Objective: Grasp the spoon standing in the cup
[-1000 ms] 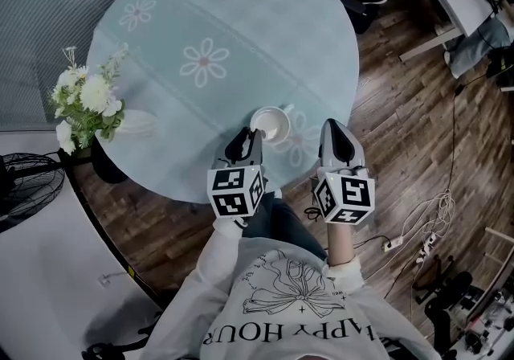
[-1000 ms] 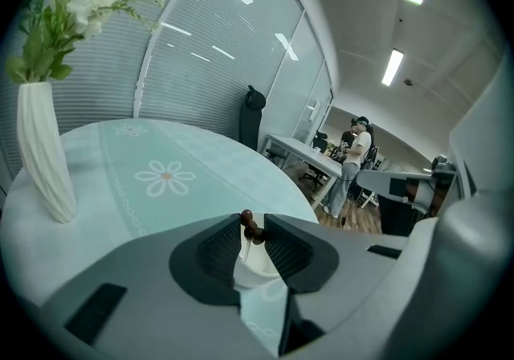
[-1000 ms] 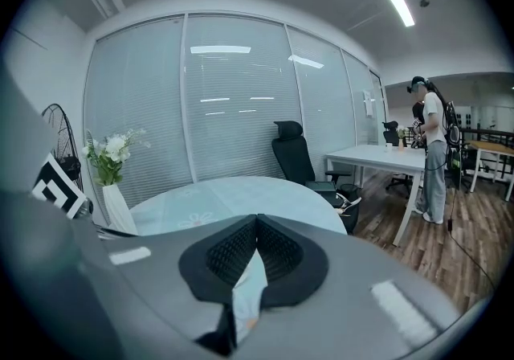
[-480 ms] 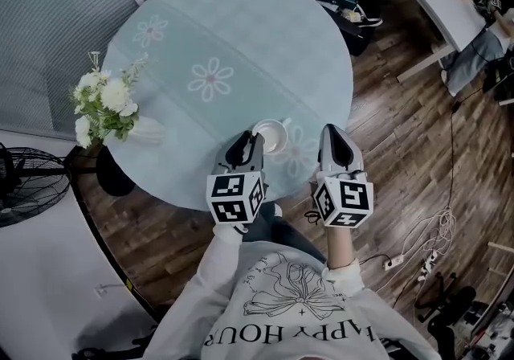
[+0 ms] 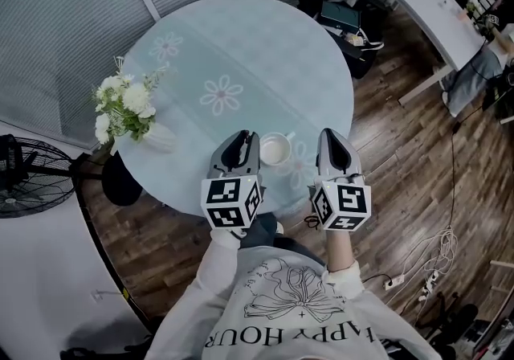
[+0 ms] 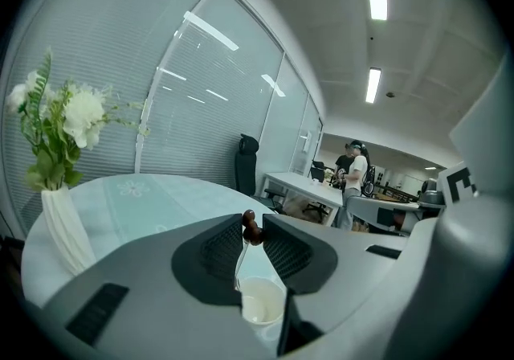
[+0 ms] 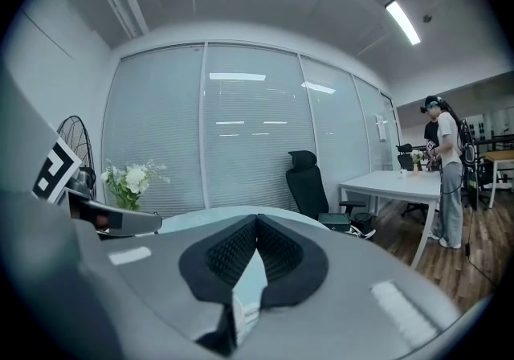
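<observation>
Compared with the earlier frame, one cup point(image 5: 275, 149) is now seen between the two grippers rather than ahead of the left gripper point(image 5: 243, 139). Its jaws have just been closing but remain parted. One spoon point(image 6: 252, 230), standing in the cup, is located between them, unclamped. The right gripper point(image 7: 257, 220) is clenched and empty. One vase point(image 5: 161, 139) is set on the one table point(image 5: 241, 45).

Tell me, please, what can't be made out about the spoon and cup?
Left gripper view: the spoon stands between the left gripper's jaws, which have just been closing; pad contact is unclear.
Same view: the gripper's body hides the spoon's bowl end at the cup.
Head view: the spoon is too small to find.
</observation>
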{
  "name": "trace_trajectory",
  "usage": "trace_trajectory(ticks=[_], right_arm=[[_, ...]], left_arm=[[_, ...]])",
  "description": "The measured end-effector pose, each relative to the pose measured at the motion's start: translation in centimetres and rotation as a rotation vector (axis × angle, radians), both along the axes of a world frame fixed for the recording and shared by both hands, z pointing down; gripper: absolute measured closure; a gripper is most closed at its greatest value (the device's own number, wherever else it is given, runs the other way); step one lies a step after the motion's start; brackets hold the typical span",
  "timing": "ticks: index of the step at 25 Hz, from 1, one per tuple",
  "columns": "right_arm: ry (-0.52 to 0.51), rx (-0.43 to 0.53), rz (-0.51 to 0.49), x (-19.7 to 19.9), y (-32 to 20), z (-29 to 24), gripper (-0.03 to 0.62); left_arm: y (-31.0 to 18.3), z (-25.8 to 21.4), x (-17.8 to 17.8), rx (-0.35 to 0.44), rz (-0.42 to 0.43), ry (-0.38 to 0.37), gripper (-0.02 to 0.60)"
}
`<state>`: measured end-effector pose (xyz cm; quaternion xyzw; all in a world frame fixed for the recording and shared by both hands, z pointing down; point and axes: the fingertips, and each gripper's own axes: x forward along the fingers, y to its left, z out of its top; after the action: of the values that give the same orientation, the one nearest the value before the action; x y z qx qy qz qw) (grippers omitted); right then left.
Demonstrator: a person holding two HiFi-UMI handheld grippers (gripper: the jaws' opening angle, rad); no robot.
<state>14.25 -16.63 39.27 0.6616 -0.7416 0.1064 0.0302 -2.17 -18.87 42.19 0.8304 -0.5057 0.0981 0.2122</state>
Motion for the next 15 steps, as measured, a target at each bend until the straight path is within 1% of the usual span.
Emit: trace_trajectory(ticks=[4,15], right_arm=[[0.001,0.028,-0.021,-0.9,-0.2,-1.0,0.583],[0.002,0.086,-0.087,-3.6,-1.2,-3.7,0.583]], left_arm=[[-0.2,-1.5,-1.2,0.041,-0.029,-0.002,0.534],[-0.4,-5.4,-5.0,0.121,-0.117,-0.01,0.534]])
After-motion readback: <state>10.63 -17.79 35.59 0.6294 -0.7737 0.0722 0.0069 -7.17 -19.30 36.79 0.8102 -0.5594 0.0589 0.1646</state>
